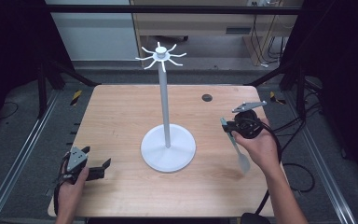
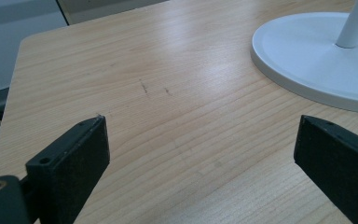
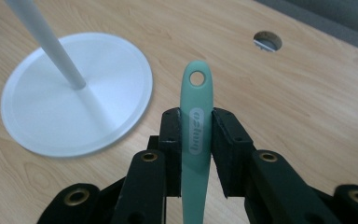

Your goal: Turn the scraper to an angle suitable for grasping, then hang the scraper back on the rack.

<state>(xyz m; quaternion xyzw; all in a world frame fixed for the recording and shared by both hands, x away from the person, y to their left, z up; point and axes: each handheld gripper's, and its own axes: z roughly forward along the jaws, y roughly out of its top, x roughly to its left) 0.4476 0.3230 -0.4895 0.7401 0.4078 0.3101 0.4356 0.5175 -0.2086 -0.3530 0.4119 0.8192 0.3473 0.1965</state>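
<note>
Left gripper (image 1: 103, 164) is rested low on the worktop (image 1: 121, 112), fingers (image 2: 70, 158) spread wide w/ nothing between them; white stand base (image 2: 317, 56) is seen ahead, to the right of the fingers. Right gripper (image 3: 196, 140) is held above the worktop, fingers (image 3: 226, 135) clamped on the green spoon handle (image 3: 196, 121). Handle's hole end is pointed past the fingertips; the bowl (image 1: 244, 161) is hung below the hand.

A lab – framed test table (image 1: 121, 116), trailing cables (image 1: 303, 172)
</note>
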